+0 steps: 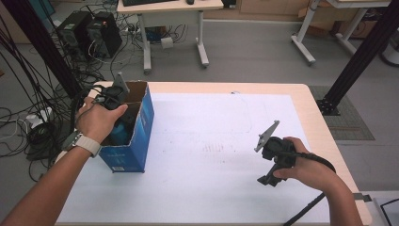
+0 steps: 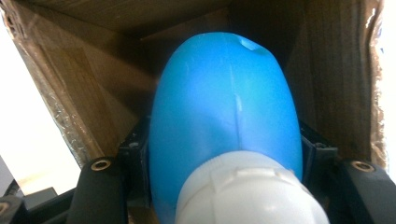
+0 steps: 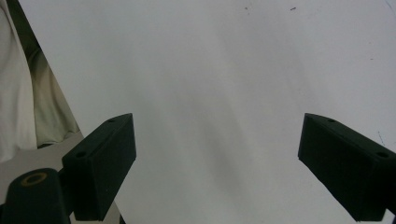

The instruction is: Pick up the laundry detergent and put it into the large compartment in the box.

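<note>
A blue bottle (image 2: 224, 121) with a white cap (image 2: 250, 191) sits between the jaws of my left gripper (image 2: 224, 154), inside an open blue cardboard box (image 1: 134, 127) at the table's left side. The jaws press against both sides of the bottle. In the high view the left gripper (image 1: 115, 96) reaches down into the box, and a bit of the blue bottle (image 1: 123, 132) shows inside. My right gripper (image 1: 270, 176) hovers over the white table sheet (image 1: 211, 141) at the right, jaws wide apart and empty. In the right gripper view its open gripper (image 3: 217, 163) faces bare white sheet.
The box's brown inner walls (image 2: 84, 93) close in around the bottle. The wooden table edge (image 1: 324, 127) runs along the right. Beyond the table stand a white desk (image 1: 169, 28), computer towers (image 1: 89, 33) and loose cables on the floor.
</note>
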### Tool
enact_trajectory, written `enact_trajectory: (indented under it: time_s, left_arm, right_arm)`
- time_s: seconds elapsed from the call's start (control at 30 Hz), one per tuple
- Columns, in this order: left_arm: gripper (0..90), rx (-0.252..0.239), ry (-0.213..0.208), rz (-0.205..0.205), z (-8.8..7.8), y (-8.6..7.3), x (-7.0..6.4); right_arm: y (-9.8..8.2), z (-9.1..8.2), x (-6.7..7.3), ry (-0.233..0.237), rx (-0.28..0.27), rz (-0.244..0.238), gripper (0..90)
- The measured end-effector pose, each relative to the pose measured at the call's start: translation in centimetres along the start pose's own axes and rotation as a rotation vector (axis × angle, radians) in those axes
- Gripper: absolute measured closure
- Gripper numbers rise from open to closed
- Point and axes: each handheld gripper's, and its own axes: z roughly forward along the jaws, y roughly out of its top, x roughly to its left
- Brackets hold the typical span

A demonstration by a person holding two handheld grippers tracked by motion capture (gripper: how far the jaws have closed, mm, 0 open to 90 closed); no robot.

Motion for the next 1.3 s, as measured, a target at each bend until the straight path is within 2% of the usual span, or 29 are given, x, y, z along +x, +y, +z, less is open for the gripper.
enact_trajectory:
  time_s: [0.17,0.23,0.3,0.4,0.47,0.67,0.73,0.83,0.87,0.93,0.97,1.07,1.23,1.3]
  left_arm:
    - [35.7,-0.019,-0.018,0.015,-0.8,-0.4,0.5]
    - [35.1,-0.029,-0.021,0.035,-1.6,-0.7,0.4]
    - [30.4,-0.036,-0.016,0.064,-2.5,-0.8,0.3]
    - [30.3,-0.068,-0.008,0.087,-3.9,-1.5,0.1]
    - [25.7,-0.076,-0.013,0.128,-5.1,-1.7,0.2]
    - [16.9,-0.137,-0.061,0.268,-8.9,-2.8,0.9]
    - [14.1,-0.152,-0.064,0.303,-9.8,-2.9,0.8]
    - [12.2,-0.176,-0.061,0.383,-11.2,-2.8,0.4]
    - [10.5,-0.181,-0.063,0.417,-11.6,-2.6,0.3]
    - [4.8,-0.181,-0.063,0.510,-12.4,-2.1,-0.2]
    - [5.0,-0.183,-0.066,0.532,-12.7,-1.9,-0.4]
    - [5.3,-0.166,-0.042,0.638,-13.3,-0.8,-2.0]
    - [7.3,-0.126,-0.015,0.786,-13.6,1.2,-4.8]
    - [8.2,-0.115,-0.011,0.833,-13.6,1.8,-5.9]
  right_arm:
    - [0.2,0.0,0.1,0.000,0.003,-0.004,11.1]
    - [0.2,0.0,0.0,0.002,0.003,-0.005,11.1]
    - [0.2,0.0,0.0,0.000,0.000,-0.005,11.1]
    - [0.3,-0.1,0.1,-0.002,-0.001,-0.007,11.1]
    - [0.3,-0.1,0.2,-0.003,-0.002,-0.008,11.1]
    - [0.1,-0.1,0.2,-0.003,-0.001,-0.001,11.0]
    - [0.0,-0.1,0.2,0.003,-0.005,0.000,10.9]
    - [0.0,-0.1,0.3,-0.001,-0.002,0.004,10.9]
    - [-0.1,-0.2,0.3,0.000,-0.002,0.006,10.9]
    - [0.0,-0.2,0.4,0.002,0.003,0.014,10.7]
    - [0.0,-0.3,0.3,0.005,0.005,0.013,10.7]
    - [0.1,-0.5,0.4,0.002,0.002,0.010,10.6]
    - [0.3,-0.7,0.6,-0.002,0.012,0.011,10.6]
    - [0.4,-0.8,0.7,-0.007,0.013,0.013,10.6]
